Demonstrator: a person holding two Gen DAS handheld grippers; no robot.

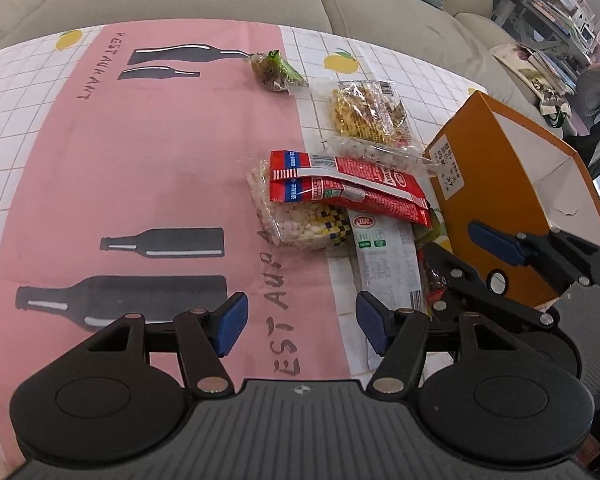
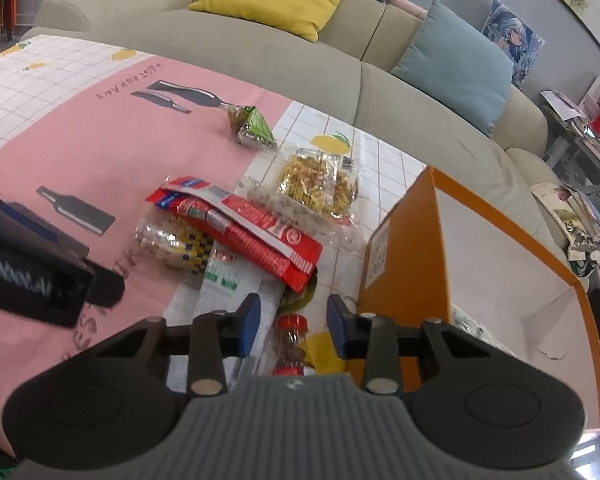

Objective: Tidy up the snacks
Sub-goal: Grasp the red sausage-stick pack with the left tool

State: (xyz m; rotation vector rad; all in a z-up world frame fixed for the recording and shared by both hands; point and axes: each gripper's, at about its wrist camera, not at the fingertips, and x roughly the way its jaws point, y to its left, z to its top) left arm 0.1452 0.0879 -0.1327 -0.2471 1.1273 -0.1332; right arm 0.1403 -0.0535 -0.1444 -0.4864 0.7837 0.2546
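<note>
A heap of snack packets lies on the tablecloth: two red packets (image 1: 340, 184) (image 2: 252, 232) rest on a clear puffed-grain packet (image 1: 300, 224) and a long white packet (image 1: 384, 264). My left gripper (image 1: 302, 320) hangs open over the pink cloth just left of the heap, with nothing between its pads. My right gripper (image 2: 294, 320) (image 1: 460, 264) points down beside the orange box (image 2: 404, 248) (image 1: 492, 184). A small clear snack with red ends (image 2: 292, 344) lies between its blue pads, and a gap shows on each side.
Farther back lie a yellow noodle-snack packet (image 1: 368, 112), a clear packet of white balls (image 1: 380, 154) and a green packet (image 1: 278, 70). The orange box stands open at the right table edge. A beige sofa (image 2: 300, 64) runs behind the table.
</note>
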